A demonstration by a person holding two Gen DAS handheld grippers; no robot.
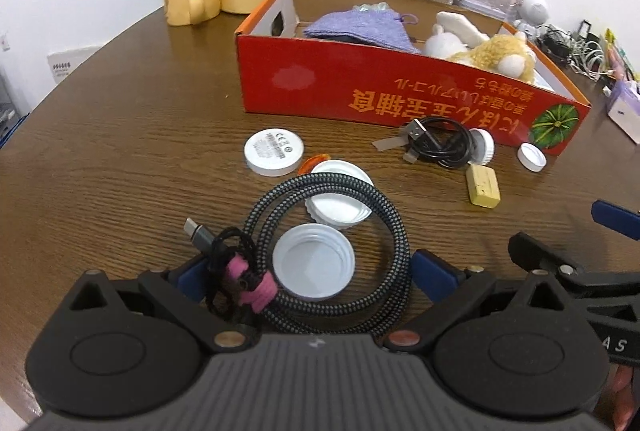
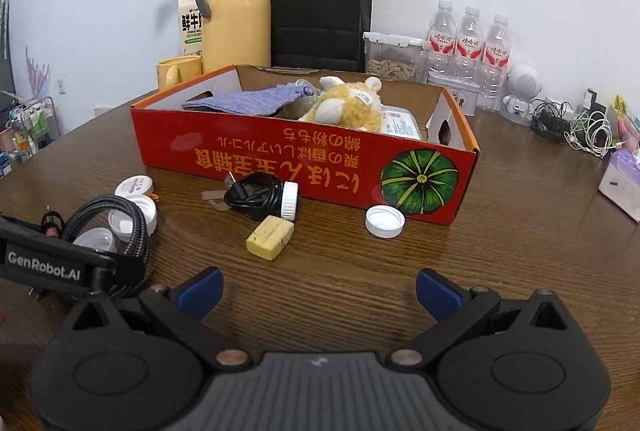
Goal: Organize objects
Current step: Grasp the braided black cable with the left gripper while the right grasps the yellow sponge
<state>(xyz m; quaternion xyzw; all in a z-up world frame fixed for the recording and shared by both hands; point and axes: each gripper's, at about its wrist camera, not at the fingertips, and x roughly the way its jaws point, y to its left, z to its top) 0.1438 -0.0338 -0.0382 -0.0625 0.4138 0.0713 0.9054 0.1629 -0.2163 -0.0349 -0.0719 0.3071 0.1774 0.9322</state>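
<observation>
A red cardboard box [image 2: 304,159] sits open on the bench, holding a purple knitted cloth [image 2: 244,99] and a tan plush toy [image 2: 348,107]. In front of it lie a coiled black cable [image 2: 254,197], a yellow block [image 2: 270,237] and a white cap [image 2: 385,221]. Nearer, a braided grey cable [image 1: 328,255] loops around two white lids [image 1: 314,261], beside a white round puck [image 1: 274,151].

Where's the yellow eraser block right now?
The yellow eraser block lies on the table in front of the red box, just below the black cable and a white cap.
</observation>
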